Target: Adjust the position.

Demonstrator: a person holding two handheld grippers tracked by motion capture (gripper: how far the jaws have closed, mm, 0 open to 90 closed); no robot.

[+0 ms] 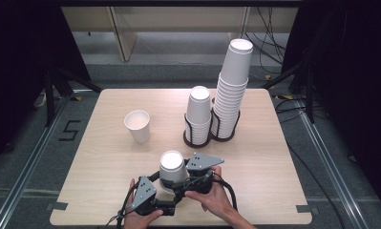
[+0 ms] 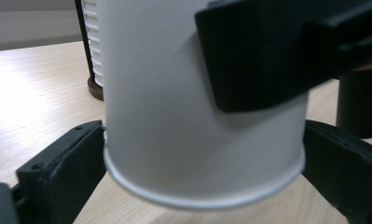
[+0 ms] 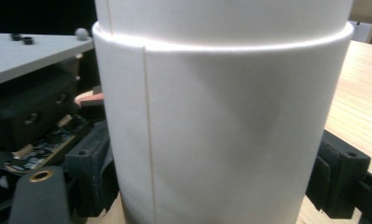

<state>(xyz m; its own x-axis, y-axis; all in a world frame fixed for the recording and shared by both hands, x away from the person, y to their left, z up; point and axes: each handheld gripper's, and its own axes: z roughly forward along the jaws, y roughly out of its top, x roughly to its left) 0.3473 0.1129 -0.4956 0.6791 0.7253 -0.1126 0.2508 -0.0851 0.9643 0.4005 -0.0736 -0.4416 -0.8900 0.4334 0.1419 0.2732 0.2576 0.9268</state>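
Observation:
A white paper cup stands upside down at the table's near middle, between both grippers. In the left gripper view the cup has its rolled rim at the bottom. My left gripper has a jaw close on each side of that rim, and the rim keeps its round shape. The left gripper reaches in from the near left. My right gripper is shut on the cup's wall, higher up. A second rim crosses the top of the right gripper view, as of nested cups. The right gripper comes from the right.
An upright single cup stands to the left of centre. A black wire holder behind carries a short inverted stack and a tall leaning stack. Bare wooden table lies to the right; its front edge is under the hands.

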